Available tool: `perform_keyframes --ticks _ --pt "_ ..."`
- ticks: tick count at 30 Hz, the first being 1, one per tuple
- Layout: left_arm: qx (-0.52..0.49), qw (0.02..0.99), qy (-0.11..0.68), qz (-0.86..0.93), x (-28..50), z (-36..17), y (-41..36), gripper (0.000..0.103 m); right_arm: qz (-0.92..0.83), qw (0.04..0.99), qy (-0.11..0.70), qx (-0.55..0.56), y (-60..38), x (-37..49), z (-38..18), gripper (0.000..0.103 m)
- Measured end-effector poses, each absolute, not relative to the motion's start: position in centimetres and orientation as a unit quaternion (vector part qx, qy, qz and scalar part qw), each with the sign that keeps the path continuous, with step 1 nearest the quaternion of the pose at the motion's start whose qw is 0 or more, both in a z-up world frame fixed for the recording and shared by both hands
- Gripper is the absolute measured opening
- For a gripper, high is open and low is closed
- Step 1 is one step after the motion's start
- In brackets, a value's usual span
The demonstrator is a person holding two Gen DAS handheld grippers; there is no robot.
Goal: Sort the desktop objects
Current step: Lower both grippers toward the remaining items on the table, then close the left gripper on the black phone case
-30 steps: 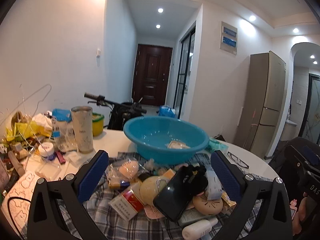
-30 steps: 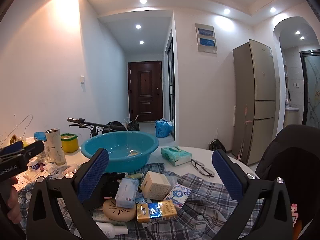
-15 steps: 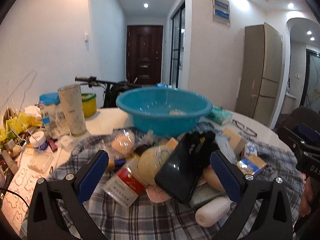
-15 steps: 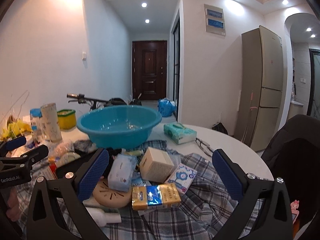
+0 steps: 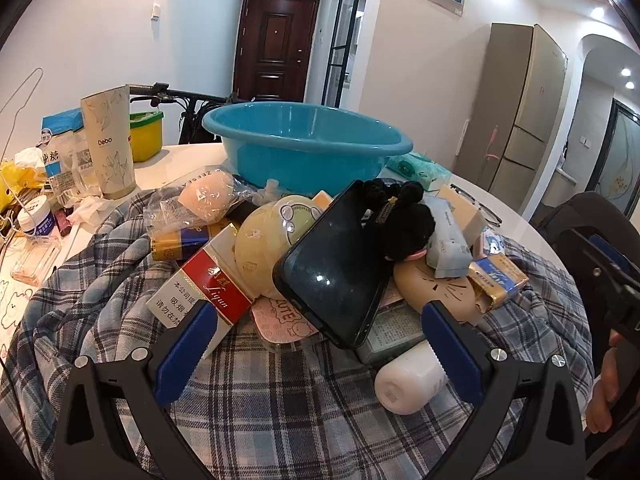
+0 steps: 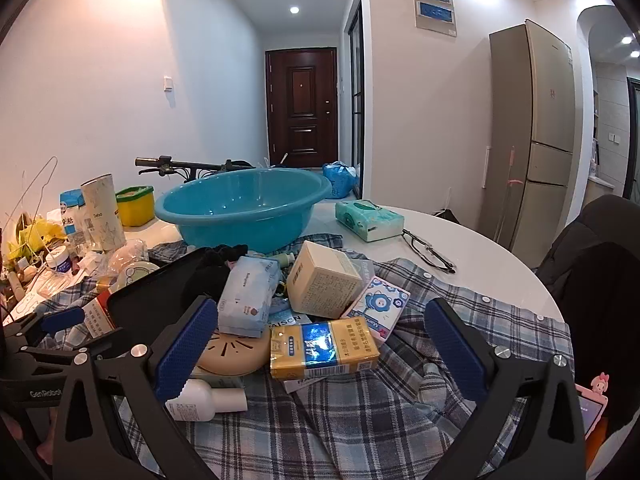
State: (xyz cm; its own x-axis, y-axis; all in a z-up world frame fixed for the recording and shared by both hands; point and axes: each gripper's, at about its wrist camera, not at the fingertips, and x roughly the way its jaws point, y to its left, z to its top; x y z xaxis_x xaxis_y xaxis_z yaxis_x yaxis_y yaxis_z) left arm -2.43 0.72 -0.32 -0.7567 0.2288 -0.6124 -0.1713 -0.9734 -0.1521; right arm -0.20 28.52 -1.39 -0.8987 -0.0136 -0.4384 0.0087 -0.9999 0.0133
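Judging from how the pile lies, the sorting has barely been started: the blue basin (image 6: 244, 208) at the far side shows nothing inside from this low angle, though its bottom is hidden, and nearly everything is still heaped on the plaid shirt (image 5: 280, 408).

Both tools are held spread and nothing is pinched. The left gripper (image 5: 318, 344) is poised at the near edge of the heap, with the black phone (image 5: 336, 268) just beyond its gap. The right gripper (image 6: 320, 340) is set before the gold-and-blue cigarette pack (image 6: 324, 348).

The phone is propped tilted on the heap, screen up; its long axis runs from near centre up toward the far right, where a black scrunchie (image 5: 400, 216) lies on its top end. The red-and-white cigarette pack (image 5: 208, 292) lies to its left, angled the same way. The white bottle (image 5: 408, 380) lies on its side at the near right, base toward the left camera. The gold pack's long axis runs left to right.
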Motion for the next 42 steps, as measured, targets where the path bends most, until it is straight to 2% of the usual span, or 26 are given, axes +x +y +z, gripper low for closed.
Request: perform_keyframes --ticks 3,7,14,18,21,24,28,34,42 --pt "-0.338 0.103 -0.049 0.934 -2.9 -0.7 0.7 0.103 -0.974 0.006 -0.017 0.226 29.1 -0.3 -1.5 0.103" --pt "-0.363 0.103 -0.062 0.924 -3.8 -1.5 0.6 0.085 -0.973 0.005 -0.019 0.232 29.5 -0.5 -2.1 0.102" --pt "-0.379 0.11 -0.058 0.917 -5.1 -2.3 1.1 0.073 -0.972 0.003 -0.019 0.236 29.8 -0.7 -2.5 0.102" --pt "-0.379 0.12 -0.051 0.916 -5.6 -2.1 1.8 0.059 -0.971 0.004 -0.017 0.239 29.6 -0.8 -2.7 0.102" --pt "-0.374 0.118 -0.047 0.919 -5.4 -1.9 2.2 0.044 -0.971 0.004 -0.013 0.24 29.5 -0.8 -2.8 0.102" --pt "-0.363 0.112 -0.04 0.924 -5.0 -1.6 2.2 0.034 -0.971 0.004 -0.013 0.24 29.5 -0.8 -2.8 0.102" --pt "-0.355 0.124 -0.062 0.924 -4.6 -1.0 1.4 0.02 -0.971 0.002 -0.013 0.241 29.5 -0.9 -2.9 0.102" --pt "-0.335 0.149 -0.076 0.927 -3.4 0.5 1.1 0.012 -0.97 0.002 -0.01 0.242 29.4 -0.9 -2.9 0.102" --pt "-0.336 0.156 -0.051 0.928 -3.5 0.6 3.0 0.014 -0.969 0.002 -0.011 0.247 29.4 -1.0 -3.1 0.102"
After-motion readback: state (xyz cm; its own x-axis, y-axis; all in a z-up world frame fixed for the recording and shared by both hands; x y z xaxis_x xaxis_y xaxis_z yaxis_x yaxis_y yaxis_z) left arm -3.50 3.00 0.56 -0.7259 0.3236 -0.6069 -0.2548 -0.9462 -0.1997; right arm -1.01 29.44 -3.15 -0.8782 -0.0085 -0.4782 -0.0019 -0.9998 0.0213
